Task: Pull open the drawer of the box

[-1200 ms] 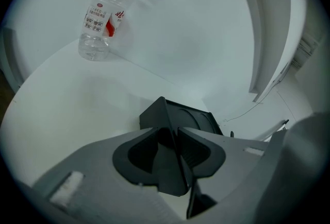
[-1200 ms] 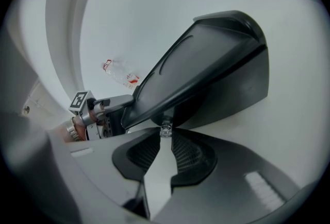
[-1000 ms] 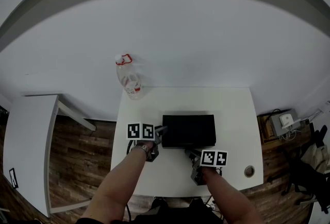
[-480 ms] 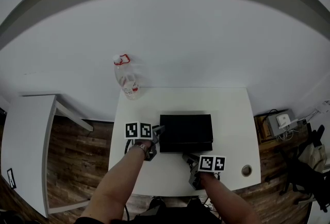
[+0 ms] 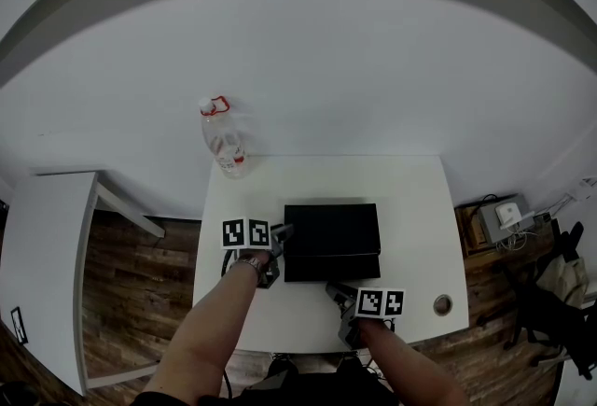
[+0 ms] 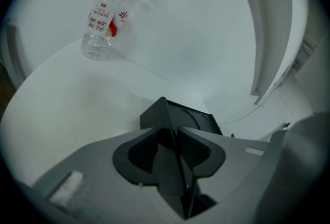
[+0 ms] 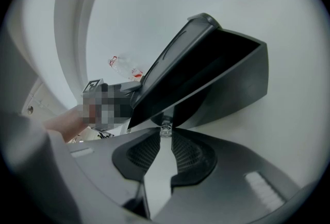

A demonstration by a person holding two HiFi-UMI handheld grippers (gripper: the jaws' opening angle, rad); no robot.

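— Where do we have the drawer (image 5: 331, 268)?

— Straight ahead of our right gripper (image 5: 332, 288), standing a little way out of the front of the black box (image 5: 331, 225). In the right gripper view that gripper (image 7: 165, 133) has its tips pinched on the drawer's small clear knob (image 7: 165, 127).

— And our left gripper (image 5: 280, 237)?

— It is clamped on the box's near left corner. In the left gripper view a thin dark edge of the box runs between the pads of the gripper (image 6: 173, 131).

— What else do we see?

— A clear plastic bottle (image 5: 224, 138) with a red ring at its neck stands well beyond the left gripper, by the far edge of the white tabletop (image 5: 415, 208). It is well apart from the box.
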